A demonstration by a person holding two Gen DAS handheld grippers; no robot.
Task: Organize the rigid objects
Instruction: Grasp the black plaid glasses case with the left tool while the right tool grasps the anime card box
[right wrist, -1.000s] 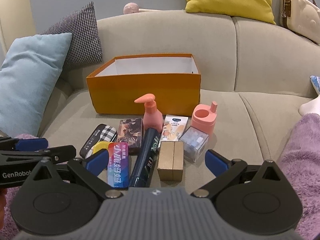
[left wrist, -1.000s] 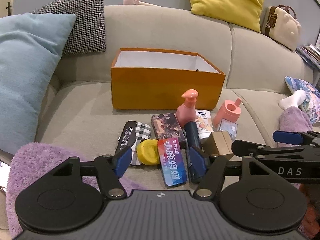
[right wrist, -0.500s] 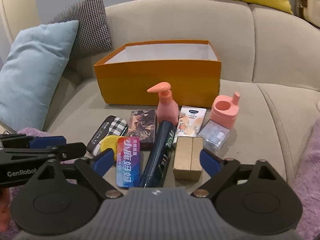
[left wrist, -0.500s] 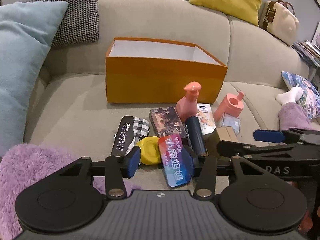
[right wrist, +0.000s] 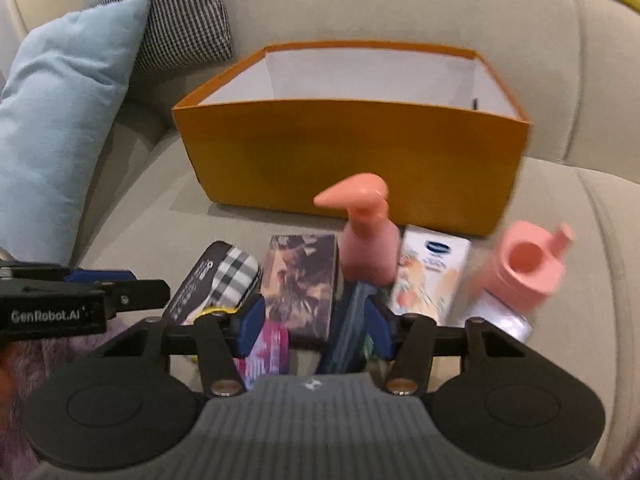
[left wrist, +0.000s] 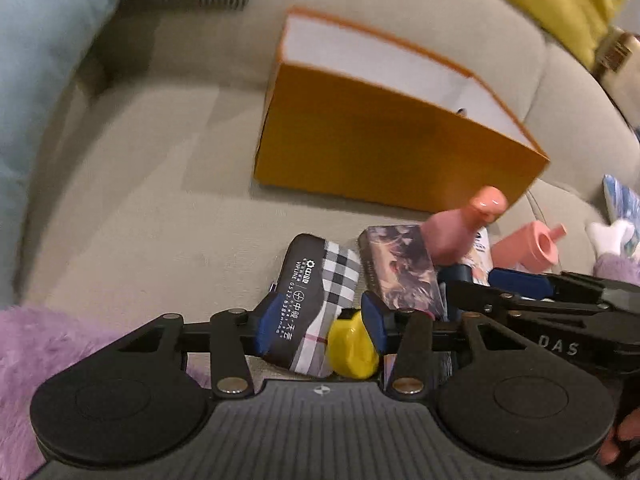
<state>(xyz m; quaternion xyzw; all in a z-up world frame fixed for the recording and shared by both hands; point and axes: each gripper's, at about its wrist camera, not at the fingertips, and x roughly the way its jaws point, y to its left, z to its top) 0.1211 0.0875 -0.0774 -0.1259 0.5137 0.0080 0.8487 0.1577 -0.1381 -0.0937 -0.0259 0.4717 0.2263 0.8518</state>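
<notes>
An open orange box stands on the sofa seat behind a cluster of small items. My left gripper is low over the cluster. Its jaws straddle a black plaid case and a yellow item; I see no pad pressing on either. My right gripper is closing, with a dark blue tube and the near end of a picture-printed box between its fingers, nothing gripped. A pink pump bottle stands just beyond them.
A white cream tube, a pink cup-shaped bottle and a colourful card lie close by. A blue cushion and a houndstooth cushion lean at the left. Purple fluffy fabric lies at the near left.
Both grippers have moved forward and down onto the cluster, and both jaws have narrowed. The left shifted from the colourful card to the plaid case. The right now frames the dark tube.
</notes>
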